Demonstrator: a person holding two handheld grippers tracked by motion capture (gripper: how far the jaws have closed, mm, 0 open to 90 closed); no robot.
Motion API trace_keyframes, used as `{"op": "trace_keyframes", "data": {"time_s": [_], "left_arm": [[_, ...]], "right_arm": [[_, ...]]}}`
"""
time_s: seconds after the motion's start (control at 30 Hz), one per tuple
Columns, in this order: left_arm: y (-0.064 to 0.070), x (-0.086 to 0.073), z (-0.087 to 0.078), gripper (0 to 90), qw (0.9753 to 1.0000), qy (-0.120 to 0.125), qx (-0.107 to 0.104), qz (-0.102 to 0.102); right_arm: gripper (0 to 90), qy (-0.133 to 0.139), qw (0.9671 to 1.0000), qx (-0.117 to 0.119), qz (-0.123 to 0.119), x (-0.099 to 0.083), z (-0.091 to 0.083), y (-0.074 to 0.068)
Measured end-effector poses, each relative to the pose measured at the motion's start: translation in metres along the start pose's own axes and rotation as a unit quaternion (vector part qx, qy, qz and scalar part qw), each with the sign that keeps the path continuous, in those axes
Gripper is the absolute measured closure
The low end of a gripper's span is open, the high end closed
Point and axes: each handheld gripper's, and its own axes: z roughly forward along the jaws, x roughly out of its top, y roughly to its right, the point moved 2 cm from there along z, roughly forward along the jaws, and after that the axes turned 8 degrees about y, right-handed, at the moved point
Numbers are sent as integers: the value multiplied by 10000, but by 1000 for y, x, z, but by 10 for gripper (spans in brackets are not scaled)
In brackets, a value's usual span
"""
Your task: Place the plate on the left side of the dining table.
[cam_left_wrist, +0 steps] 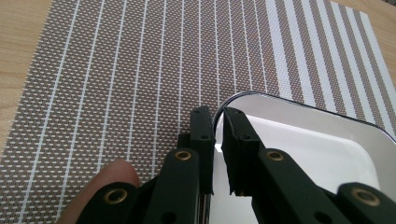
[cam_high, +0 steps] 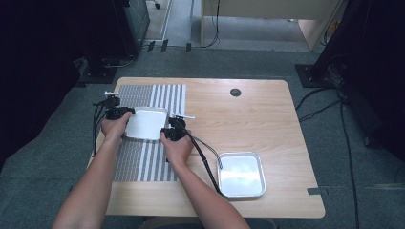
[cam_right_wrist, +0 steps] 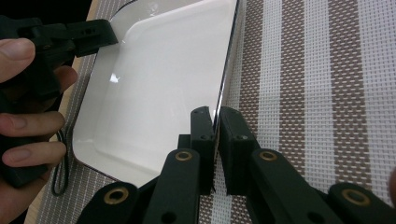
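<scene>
A white square tray (cam_high: 145,123) with a thin dark rim is over the striped brown-and-white placemat (cam_high: 143,162) on the table's left. My left gripper (cam_high: 126,114) is shut on the tray's left rim. My right gripper (cam_high: 167,130) is shut on its right rim. In the left gripper view the jaws (cam_left_wrist: 218,127) pinch the tray (cam_left_wrist: 308,154) at a rounded corner. In the right gripper view the jaws (cam_right_wrist: 217,123) clamp the tray (cam_right_wrist: 159,84) on its long edge, and the other gripper (cam_right_wrist: 93,32) holds the far side. I cannot tell whether the tray rests on the mat or hangs just above it.
A shiny metal tray (cam_high: 241,174) lies near the table's front right. A black round grommet (cam_high: 235,92) sits in the wooden top at the back. The right gripper's cable (cam_high: 205,157) trails toward the front edge.
</scene>
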Motion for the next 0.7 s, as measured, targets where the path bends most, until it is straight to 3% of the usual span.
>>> {"op": "trace_keyframes", "data": {"time_s": [0.5,0.7], "left_arm": [[-2,0,-3,814,10000,-3,69,-38],[-2,1,-7,773,10000,15,26,-4]], "right_arm": [[842,35,9998,151,-120,-1,3,0],[757,75,9996,152,-228,-1,2,1]]}}
